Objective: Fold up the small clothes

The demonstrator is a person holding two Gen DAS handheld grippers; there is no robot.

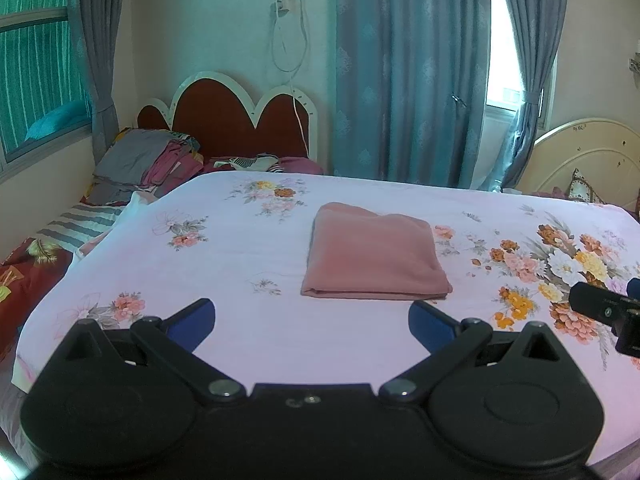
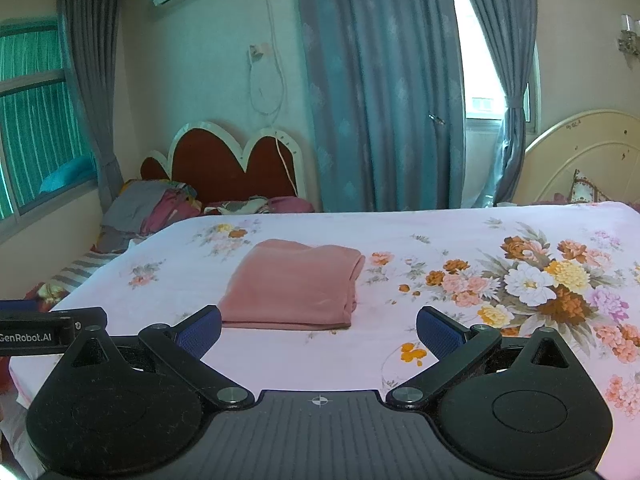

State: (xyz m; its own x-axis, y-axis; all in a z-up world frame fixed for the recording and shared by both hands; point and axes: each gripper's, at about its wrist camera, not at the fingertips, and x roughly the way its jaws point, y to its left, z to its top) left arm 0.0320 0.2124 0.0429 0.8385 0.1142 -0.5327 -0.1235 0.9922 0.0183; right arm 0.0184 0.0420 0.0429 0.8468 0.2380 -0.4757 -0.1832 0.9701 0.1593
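Observation:
A pink garment (image 1: 374, 258) lies folded into a neat rectangle on the floral sheet of the bed (image 1: 240, 240). It also shows in the right wrist view (image 2: 296, 284). My left gripper (image 1: 312, 320) is open and empty, just short of the garment's near edge. My right gripper (image 2: 319, 328) is open and empty, with the garment ahead and slightly left of it. Part of the right gripper's body shows at the right edge of the left wrist view (image 1: 608, 312). The left gripper's body shows at the left edge of the right wrist view (image 2: 44, 332).
A pile of clothes (image 1: 148, 160) lies on a second bed with a red headboard (image 1: 236, 120) at the back left. Blue curtains (image 1: 408, 80) hang behind. A cream headboard (image 1: 588, 160) stands at the far right. A cable (image 1: 296, 80) hangs down the wall.

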